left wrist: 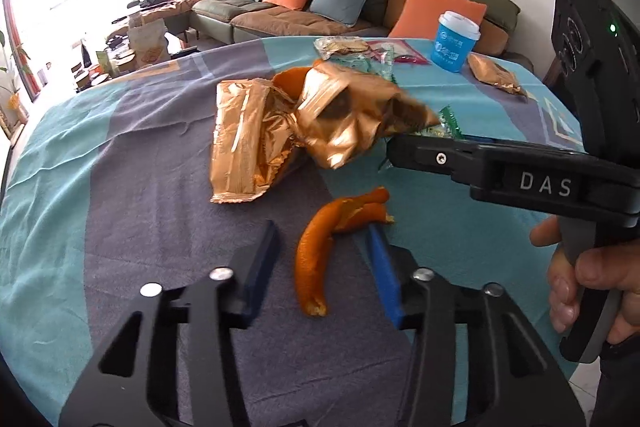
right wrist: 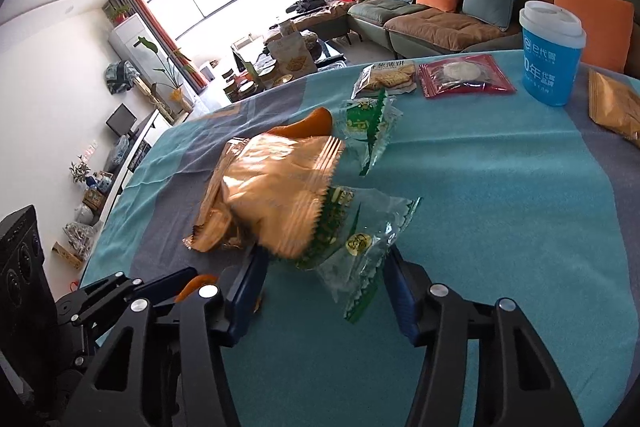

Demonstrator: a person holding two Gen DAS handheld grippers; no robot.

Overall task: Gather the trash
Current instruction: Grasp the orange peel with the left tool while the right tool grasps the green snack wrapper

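An orange peel (left wrist: 316, 255) lies on the teal and grey tablecloth (left wrist: 120, 167) between the blue pads of my left gripper (left wrist: 324, 263). The right pad touches the peel, the left pad stands apart from it, so the gripper is open. My right gripper (right wrist: 326, 279) has a clear green-printed wrapper (right wrist: 360, 243) and a blurred, crumpled gold wrapper (right wrist: 276, 195) between its pads, and both pads press on the bundle. In the left wrist view the right gripper (left wrist: 394, 147) reaches in from the right under that gold wrapper (left wrist: 352, 119). A flatter gold wrapper (left wrist: 240, 135) lies beside it.
Farther back stand a blue lidded cup (right wrist: 552, 59), a red packet (right wrist: 464, 75), a biscuit packet (right wrist: 384, 79), another green wrapper (right wrist: 368, 123), a second peel (right wrist: 316, 123) and a gold packet (right wrist: 612, 107). A sofa (left wrist: 320, 7) is behind the table. A hand (left wrist: 580, 275) holds the right gripper's handle.
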